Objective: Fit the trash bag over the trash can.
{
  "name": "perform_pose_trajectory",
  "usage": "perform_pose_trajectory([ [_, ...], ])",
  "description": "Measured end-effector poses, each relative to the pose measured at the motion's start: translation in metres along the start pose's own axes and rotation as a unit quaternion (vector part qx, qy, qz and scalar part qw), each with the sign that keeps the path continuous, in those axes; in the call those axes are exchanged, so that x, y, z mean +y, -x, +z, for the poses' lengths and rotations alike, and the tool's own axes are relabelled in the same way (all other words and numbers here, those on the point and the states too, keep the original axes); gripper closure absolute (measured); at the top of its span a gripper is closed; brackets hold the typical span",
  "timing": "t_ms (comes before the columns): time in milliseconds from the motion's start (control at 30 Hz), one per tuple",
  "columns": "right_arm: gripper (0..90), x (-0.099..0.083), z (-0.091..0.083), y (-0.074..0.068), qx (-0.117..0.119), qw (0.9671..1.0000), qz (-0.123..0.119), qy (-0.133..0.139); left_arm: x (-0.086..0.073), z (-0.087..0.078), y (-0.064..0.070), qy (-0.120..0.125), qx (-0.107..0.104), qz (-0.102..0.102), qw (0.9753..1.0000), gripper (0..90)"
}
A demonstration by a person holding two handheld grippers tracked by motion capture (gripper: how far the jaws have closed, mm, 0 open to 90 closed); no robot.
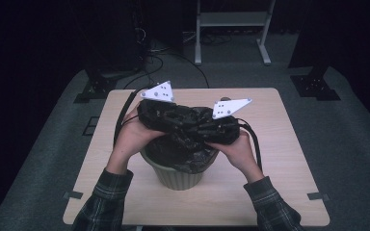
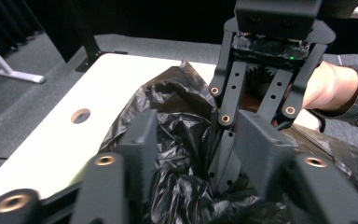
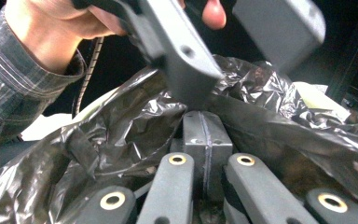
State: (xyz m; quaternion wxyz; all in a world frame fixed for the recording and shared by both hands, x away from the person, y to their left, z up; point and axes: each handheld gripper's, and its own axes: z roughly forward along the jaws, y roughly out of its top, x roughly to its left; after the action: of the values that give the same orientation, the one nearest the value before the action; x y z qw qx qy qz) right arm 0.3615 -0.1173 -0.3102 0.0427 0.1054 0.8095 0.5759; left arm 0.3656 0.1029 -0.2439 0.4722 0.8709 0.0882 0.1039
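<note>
I hold the black bag [image 1: 188, 126] bunched above the green bin [image 1: 178, 175], at table centre. My right gripper [image 3: 204, 140] is clamped on the bag film; my left gripper [image 2: 191, 154], at 9 o'clock, stands apart around it. Removal remains unfinished.

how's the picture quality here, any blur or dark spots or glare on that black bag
High view: room around the table is nearly black, and the bag is one dark mass with little detail. Left gripper view: the near jaws are soft, the bag shows faint sheen, and the tabletop is washed out. Right gripper view: the left hand-held gripper above is motion-blurred, while bag creases catch highlights.
</note>
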Motion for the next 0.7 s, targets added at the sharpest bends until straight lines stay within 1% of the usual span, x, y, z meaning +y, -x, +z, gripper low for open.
perform_pose_trajectory([
  [67,90.0,0.0,-0.002,-0.001,0.001,1.0,0.0,0.001,0.001,0.006,-0.001,-0.008,-0.007,-0.001,0.9999,57.8],
  [167,90.0,-0.001,-0.004,-0.002,0.001,1.0,-0.001,0.001,0.002,0.012,-0.002,-0.014,-0.015,-0.002,0.9998,66.4],
  [200,90.0,-0.002,-0.005,-0.002,0.002,1.0,0.0,0.002,0.002,0.013,-0.002,-0.017,-0.02,-0.005,0.9996,72.5],
  [233,90.0,-0.002,-0.006,-0.002,0.002,1.0,-0.001,0.002,0.002,0.015,-0.003,-0.022,-0.027,-0.012,0.9993,78.6],
  [267,90.0,-0.003,-0.007,-0.003,0.002,1.0,-0.002,0.003,0.002,0.016,-0.004,-0.022,-0.028,-0.013,0.9993,88.5],
  [333,90.0,-0.003,-0.008,-0.004,0.001,1.0,-0.004,0.004,0.002,0.016,-0.006,-0.023,-0.024,-0.024,0.9992,90.0],
  [400,90.0,-0.004,-0.011,-0.005,0.0,1.0,-0.004,0.005,0.002,0.014,-0.008,-0.021,-0.016,-0.024,0.9994,90.0],
  [433,90.0,-0.004,-0.012,-0.006,0.0,1.0,-0.004,0.005,0.002,0.011,-0.009,-0.015,-0.006,-0.026,0.9995,90.0],
  [533,90.0,-0.008,-0.02,-0.008,-0.004,1.0,-0.005,0.003,-0.002,-0.004,-0.016,0.001,0.024,-0.039,0.9989,90.0],
  [600,90.0,-0.012,-0.03,-0.008,-0.011,0.9999,-0.002,0.005,-0.007,-0.016,-0.021,0.011,0.037,-0.051,0.998,90.0],
  [633,90.0,-0.014,-0.034,-0.007,-0.013,0.9999,-0.001,0.006,-0.01,-0.024,-0.024,0.019,0.038,-0.059,0.9973,90.0],
  [667,90.0,-0.016,-0.04,-0.007,-0.02,0.9998,0.003,0.008,-0.012,-0.027,-0.025,0.025,0.035,-0.063,0.9971,90.0],
  [700,90.0,-0.017,-0.043,-0.007,-0.024,0.9996,0.005,0.011,-0.014,-0.031,-0.025,0.028,0.038,-0.065,0.9968,90.0],
])
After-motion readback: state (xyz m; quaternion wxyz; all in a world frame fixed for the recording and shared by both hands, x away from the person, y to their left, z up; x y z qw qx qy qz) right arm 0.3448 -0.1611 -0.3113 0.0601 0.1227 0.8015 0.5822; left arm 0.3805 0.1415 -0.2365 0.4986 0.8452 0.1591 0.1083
